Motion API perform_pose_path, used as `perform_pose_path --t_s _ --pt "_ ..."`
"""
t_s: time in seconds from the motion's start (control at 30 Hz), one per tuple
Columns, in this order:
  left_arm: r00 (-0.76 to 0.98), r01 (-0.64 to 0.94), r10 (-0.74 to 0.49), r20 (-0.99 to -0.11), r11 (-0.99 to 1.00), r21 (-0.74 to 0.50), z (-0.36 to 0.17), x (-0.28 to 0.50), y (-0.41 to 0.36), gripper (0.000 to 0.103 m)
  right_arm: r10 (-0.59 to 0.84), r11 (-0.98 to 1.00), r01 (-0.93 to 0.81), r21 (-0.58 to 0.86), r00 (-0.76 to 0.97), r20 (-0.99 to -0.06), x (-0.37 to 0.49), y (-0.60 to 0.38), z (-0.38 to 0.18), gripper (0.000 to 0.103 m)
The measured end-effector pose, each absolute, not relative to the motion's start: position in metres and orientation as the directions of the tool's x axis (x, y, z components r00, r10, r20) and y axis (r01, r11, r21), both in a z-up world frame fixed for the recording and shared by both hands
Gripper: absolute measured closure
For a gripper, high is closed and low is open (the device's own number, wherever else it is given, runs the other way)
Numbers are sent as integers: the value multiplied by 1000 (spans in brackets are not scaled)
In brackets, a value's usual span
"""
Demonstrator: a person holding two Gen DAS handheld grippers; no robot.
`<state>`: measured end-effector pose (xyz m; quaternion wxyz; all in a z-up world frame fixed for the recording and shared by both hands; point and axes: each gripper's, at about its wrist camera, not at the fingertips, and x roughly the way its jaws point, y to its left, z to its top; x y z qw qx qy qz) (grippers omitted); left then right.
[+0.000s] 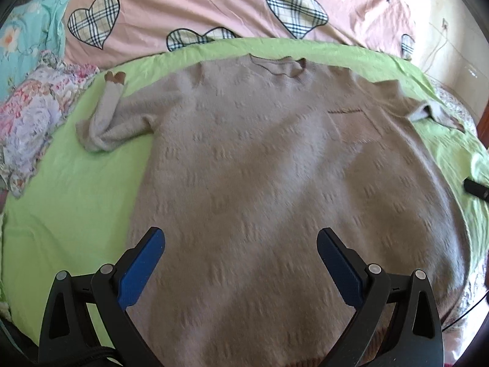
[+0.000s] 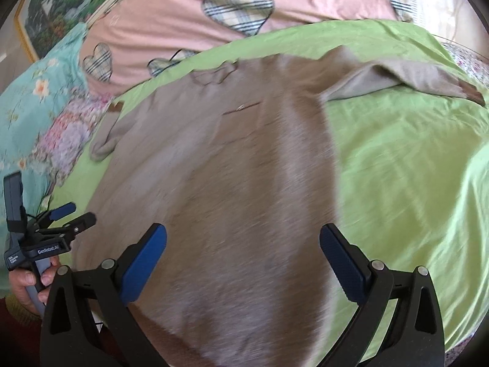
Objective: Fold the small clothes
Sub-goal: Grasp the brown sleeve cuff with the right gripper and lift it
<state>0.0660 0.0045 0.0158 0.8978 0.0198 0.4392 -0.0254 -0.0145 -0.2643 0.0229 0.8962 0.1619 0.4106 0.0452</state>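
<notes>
A beige-grey fuzzy sweater (image 1: 259, 168) lies flat, front up, on a green sheet (image 1: 70, 202), neck away from me. Its left sleeve (image 1: 107, 116) is bent upward and its right sleeve (image 1: 434, 113) stretches out to the right. My left gripper (image 1: 240, 235) is open and empty above the sweater's lower part. In the right wrist view the same sweater (image 2: 229, 168) fills the middle, and my right gripper (image 2: 243, 232) is open and empty above its lower right part. The left gripper (image 2: 71, 214) also shows there at the far left, held in a hand, open.
A pink quilt with plaid hearts (image 1: 189, 3) lies behind the green sheet. Floral bedding (image 1: 33, 113) and a turquoise pillow (image 1: 27, 27) sit at the left. A black object (image 1: 476, 189) pokes in at the right edge. The green sheet (image 2: 397, 168) spreads to the sweater's right.
</notes>
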Motion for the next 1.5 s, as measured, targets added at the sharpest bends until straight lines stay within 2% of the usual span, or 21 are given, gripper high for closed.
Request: perform_pose_path --t_s 0.13,0.27,0.33,0.43,0.57,0.67,0.8,0.93,0.97,1.0,1.23,1.37,1.5 --pt "641 34 -12 -767 999 13 27 86 12 3 162 925 142 353 693 -703 2 -326 31 3" --pt "643 1 0 -766 1000 1 33 110 19 3 66 894 264 362 722 -688 17 -400 40 12" --pt "634 -8 8 -773 1000 3 31 121 18 3 38 859 314 404 749 -662 22 -439 41 12" --pt "618 -14 17 -786 1000 11 26 135 14 3 -18 774 422 472 759 -650 30 -501 34 18" --pt "608 -2 15 -793 1000 18 18 144 4 3 -108 681 543 491 738 -666 44 -567 20 28" --pt "603 15 32 -797 999 52 12 146 -5 3 -116 610 583 537 736 -667 58 -605 6 35" --pt "594 27 46 -803 997 77 6 151 -10 3 -141 562 618 549 726 -673 79 -635 -10 38" --pt "575 27 43 -817 997 71 -2 161 -13 3 -195 528 650 546 719 -667 84 -656 -14 72" --pt "573 28 40 -818 997 69 -4 163 -13 3 -191 529 638 560 732 -653 85 -661 -12 86" --pt "574 30 38 -818 997 68 -4 164 -14 3 -184 535 623 571 745 -641 84 -663 -10 92" --pt "581 46 7 -814 998 42 -6 169 -18 3 -134 698 490 522 805 -577 100 -619 28 94" --pt "585 51 -14 -811 998 20 -3 164 -15 3 -1 818 318 480 834 -552 128 -545 53 95" --pt "594 38 -26 -804 999 -5 1 158 -3 3 193 866 111 487 825 -531 162 -453 60 95"
